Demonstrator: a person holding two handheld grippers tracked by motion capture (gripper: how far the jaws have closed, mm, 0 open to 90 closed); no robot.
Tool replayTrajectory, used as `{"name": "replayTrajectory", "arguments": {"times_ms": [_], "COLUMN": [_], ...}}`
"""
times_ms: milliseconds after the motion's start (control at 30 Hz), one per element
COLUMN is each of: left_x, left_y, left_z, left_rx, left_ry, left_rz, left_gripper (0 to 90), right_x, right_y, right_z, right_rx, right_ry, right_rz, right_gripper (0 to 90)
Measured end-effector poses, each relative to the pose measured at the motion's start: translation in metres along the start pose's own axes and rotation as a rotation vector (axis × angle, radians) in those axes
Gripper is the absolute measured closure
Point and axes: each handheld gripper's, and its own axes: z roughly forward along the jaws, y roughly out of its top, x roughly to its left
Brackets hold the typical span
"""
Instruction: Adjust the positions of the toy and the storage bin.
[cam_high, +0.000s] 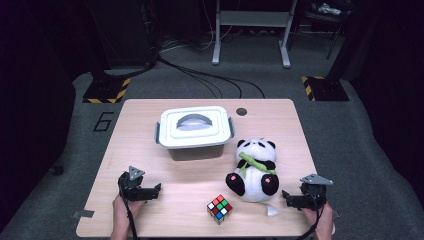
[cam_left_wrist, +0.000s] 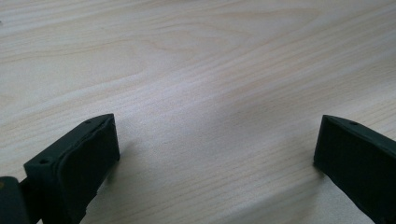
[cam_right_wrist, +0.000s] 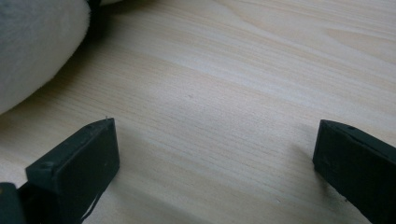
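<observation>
resting on pale woodgrain table (cam_high: 150, 120) | left gripper (cam_high: 156, 190) agape | right gripper (cam_high: 286, 198) agape | fluffy panda (cam_high: 255, 170)

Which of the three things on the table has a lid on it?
The white box at the back: a handled lid covers it. The panda toy and colour cube have none.

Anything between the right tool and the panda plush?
Nothing visible. The right tool, jaws open, sits just right of the panda plush with bare table between them. The cube lies on the plush's other side.
</observation>
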Motion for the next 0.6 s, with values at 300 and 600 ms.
{"name": "replayTrajectory", "arguments": {"times_ms": [300,600], "left_x": [0.0000,-0.0001], "left_y": [0.0000,0.0002], "left_z": [0.0000,-0.0006], "left_rx": [0.000,0.006], "left_ry": [0.000,-0.002], "left_rz": [-0.001,0.002], "left_gripper": [0.0,0.0], "right_x": [0.0004,0.0005], "right_y": [-0.0001,-0.0002], "right_z": [-0.0001,-0.0001], "right_rx": [0.000,0.000], "right_ry": [0.001,0.000], "right_rz": [0.001,0.004], "right_gripper": [0.0,0.0]}}
